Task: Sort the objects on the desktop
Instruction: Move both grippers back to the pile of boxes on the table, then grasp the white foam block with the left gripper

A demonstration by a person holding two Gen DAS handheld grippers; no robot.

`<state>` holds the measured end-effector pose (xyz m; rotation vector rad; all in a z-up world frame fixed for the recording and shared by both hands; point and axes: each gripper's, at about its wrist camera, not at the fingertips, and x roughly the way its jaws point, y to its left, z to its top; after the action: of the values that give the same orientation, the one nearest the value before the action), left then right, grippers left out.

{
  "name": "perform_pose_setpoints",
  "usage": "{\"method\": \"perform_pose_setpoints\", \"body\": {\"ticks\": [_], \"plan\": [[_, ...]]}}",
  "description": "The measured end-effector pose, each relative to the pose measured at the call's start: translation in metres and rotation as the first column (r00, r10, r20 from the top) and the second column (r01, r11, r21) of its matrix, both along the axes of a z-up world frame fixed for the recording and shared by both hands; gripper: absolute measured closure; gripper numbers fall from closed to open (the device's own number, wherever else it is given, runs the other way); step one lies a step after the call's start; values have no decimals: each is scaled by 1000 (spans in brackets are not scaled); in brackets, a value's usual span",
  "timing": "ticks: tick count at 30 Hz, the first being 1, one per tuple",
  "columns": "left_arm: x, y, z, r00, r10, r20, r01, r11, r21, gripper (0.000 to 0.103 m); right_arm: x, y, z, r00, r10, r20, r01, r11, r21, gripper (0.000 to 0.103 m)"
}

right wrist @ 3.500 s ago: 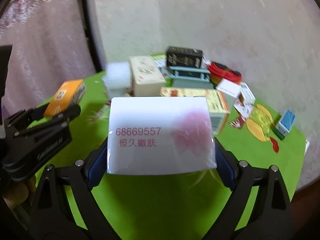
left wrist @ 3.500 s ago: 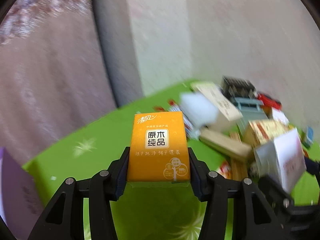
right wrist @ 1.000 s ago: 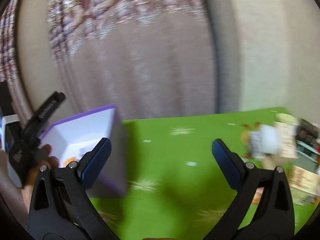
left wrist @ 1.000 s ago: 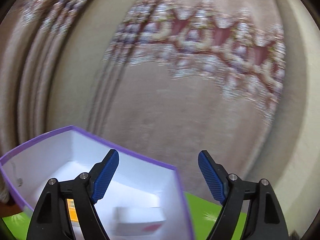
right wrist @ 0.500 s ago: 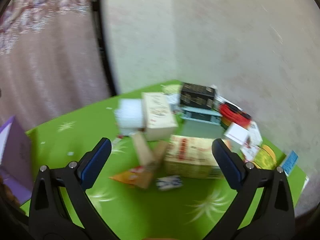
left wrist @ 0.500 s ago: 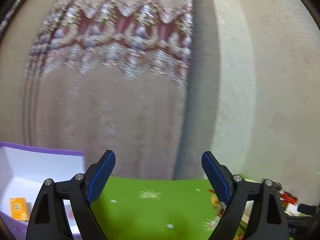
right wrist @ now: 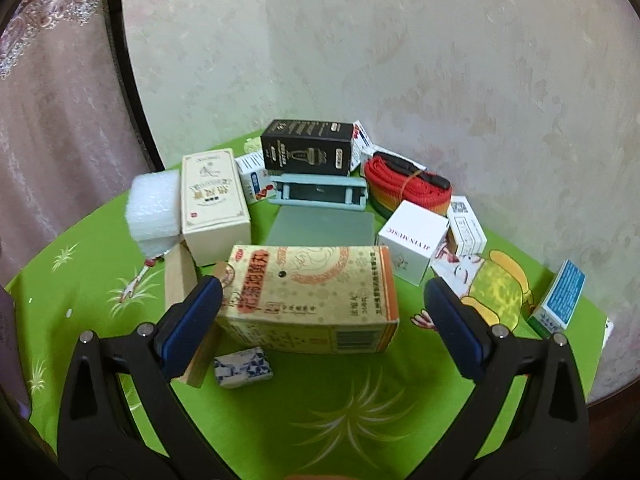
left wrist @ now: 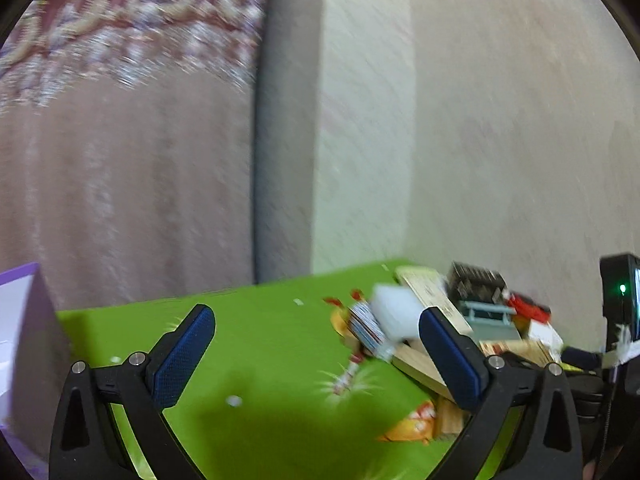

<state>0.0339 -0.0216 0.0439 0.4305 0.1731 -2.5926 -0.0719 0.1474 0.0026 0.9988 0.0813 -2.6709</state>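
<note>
Both grippers have swung back from the purple box (left wrist: 24, 320) to the pile, and neither carries the pack it held earlier. Your left gripper (left wrist: 316, 354) has just been spreading its jaws; they stand wide with nothing between them. Your right gripper (right wrist: 322, 322) is released too, and its pads frame the yellow carton (right wrist: 310, 302) without pressing it.

That carton lies flat on the green cloth (right wrist: 280, 420), at the near front of the pile. Just in front of the carton sits a small blue-and-white packet (right wrist: 243, 367); a wooden block (right wrist: 182, 300) lies beside its left end, and a white cube box (right wrist: 414, 242) just behind its right end.

It is printed cardboard, yellow-cream with red lettering and an orange end. You can expect it to be light, fairly stiff, and easy to dent. Take it across the long sides near the middle, gently.
</note>
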Motion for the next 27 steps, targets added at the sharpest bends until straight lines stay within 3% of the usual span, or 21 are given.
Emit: {"method": "perform_pose_setpoints", "body": {"ticks": [4, 8, 13, 21, 27], "plan": [[-23, 9, -1, 999, -18, 47, 17, 1000, 8, 0, -10, 0, -7, 999, -34, 23, 35, 999, -22, 2], [-49, 3, -3, 994, -22, 103, 13, 996, 89, 7, -15, 0, -8, 998, -53, 17, 53, 998, -24, 2], [-86, 15, -12, 973, -46, 226, 26, 995, 94, 21, -18, 5, -9, 997, -79, 11, 79, 996, -48, 2], [-124, 23, -19, 942, -65, 329, 40, 996, 81, 22, -21, 23, -11, 991, -129, 41, 133, 985, -108, 2], [-142, 12, -28, 913, -20, 407, -22, 995, 98, 33, -22, 24, -12, 990, -129, 48, 134, 984, -116, 2]]}}
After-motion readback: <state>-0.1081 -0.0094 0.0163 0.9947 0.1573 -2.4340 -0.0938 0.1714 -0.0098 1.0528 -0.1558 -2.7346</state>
